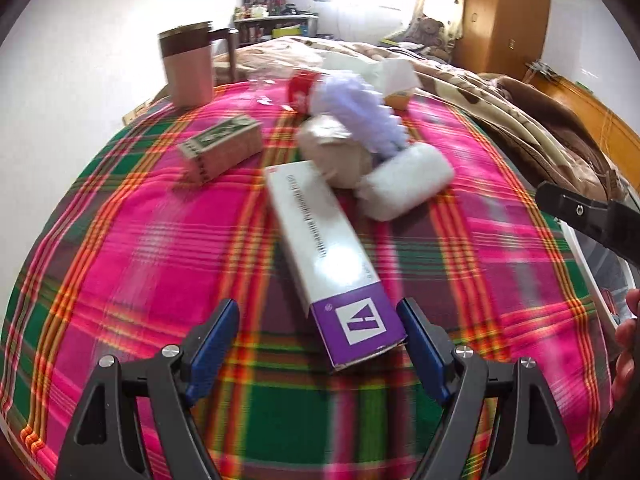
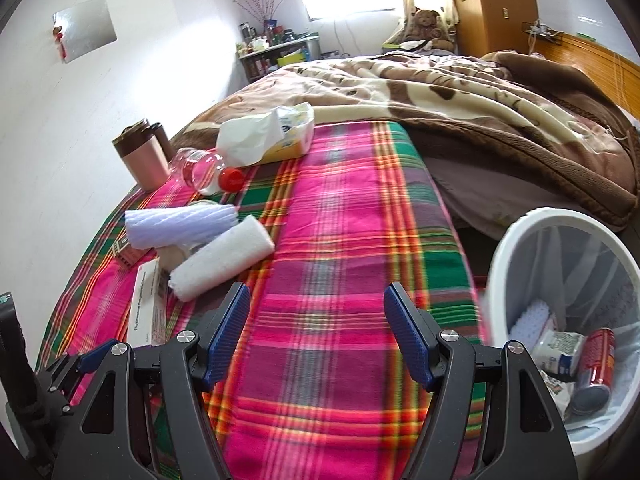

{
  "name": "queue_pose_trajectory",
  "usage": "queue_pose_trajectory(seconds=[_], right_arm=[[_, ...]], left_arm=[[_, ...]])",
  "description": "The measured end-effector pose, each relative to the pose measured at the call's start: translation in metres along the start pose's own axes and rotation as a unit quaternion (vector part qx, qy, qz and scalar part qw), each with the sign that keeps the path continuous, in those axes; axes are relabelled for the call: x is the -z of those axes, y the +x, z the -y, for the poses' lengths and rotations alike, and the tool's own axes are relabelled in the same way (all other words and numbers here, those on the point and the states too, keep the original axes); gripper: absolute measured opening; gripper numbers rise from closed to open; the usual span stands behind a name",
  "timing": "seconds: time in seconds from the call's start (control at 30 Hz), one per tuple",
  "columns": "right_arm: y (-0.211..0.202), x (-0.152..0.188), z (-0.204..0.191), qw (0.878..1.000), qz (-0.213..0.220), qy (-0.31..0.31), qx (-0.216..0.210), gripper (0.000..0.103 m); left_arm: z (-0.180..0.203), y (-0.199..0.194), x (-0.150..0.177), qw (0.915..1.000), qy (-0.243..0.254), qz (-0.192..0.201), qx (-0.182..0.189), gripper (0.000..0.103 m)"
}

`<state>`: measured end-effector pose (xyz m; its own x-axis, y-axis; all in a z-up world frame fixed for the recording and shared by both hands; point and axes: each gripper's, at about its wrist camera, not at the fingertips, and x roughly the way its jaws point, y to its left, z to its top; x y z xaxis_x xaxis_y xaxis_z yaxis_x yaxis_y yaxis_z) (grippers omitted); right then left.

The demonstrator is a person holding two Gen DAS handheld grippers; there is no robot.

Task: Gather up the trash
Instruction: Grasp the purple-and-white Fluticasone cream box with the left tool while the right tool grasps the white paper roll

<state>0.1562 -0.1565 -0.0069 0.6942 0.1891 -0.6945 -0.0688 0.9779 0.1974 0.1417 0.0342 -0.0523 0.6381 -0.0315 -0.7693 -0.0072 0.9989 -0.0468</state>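
Observation:
A white and purple carton [image 1: 328, 252] lies on the plaid cloth [image 1: 140, 240]; its purple end sits between the fingertips of my open left gripper [image 1: 320, 332], apart from both. Beyond it lie a white foam roll [image 1: 404, 184], a beige wad [image 1: 336, 152], a lilac foam sleeve [image 1: 360, 108] and a small brown box [image 1: 222, 148]. My right gripper [image 2: 316, 320] is open and empty over bare cloth [image 2: 340, 220]. The white bin [image 2: 560, 320] at the right holds a red can [image 2: 596, 368] and a white cup [image 2: 560, 350]. A clear bottle with a red cap [image 2: 208, 174] lies further back.
A pink tumbler [image 1: 186, 68] stands at the far left corner of the cloth. A tissue pack [image 2: 276, 132] lies at the far edge. A brown blanket [image 2: 460, 92] covers the bed behind. A wooden wardrobe [image 1: 500, 12] stands at the back right.

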Motion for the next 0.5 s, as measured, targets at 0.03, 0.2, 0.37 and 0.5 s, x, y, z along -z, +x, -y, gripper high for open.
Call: queue_pose_trajectory(seconds=[0.03, 0.2, 0.37, 0.5], right_arm=[[0.001, 0.000, -0.001, 1.000, -0.002, -0.001, 0.000, 0.071], [0.015, -0.003, -0.011, 1.000, -0.019, -0.004, -0.007, 0.071], [0.028, -0.008, -0.025, 1.000, -0.027, -0.010, -0.010, 0.071], [0.041, -0.011, -0.036, 0.999, -0.039, -0.012, -0.015, 0.071]], left_arm=[[-0.004, 0.000, 0.000, 1.0000, -0.003, 0.000, -0.004, 0.082], [-0.025, -0.001, -0.004, 0.9997, -0.022, 0.004, -0.010, 0.082], [-0.033, -0.002, -0.010, 0.9997, -0.023, 0.010, 0.007, 0.082], [-0.032, 0.000, -0.018, 0.9996, -0.020, 0.010, 0.020, 0.082]])
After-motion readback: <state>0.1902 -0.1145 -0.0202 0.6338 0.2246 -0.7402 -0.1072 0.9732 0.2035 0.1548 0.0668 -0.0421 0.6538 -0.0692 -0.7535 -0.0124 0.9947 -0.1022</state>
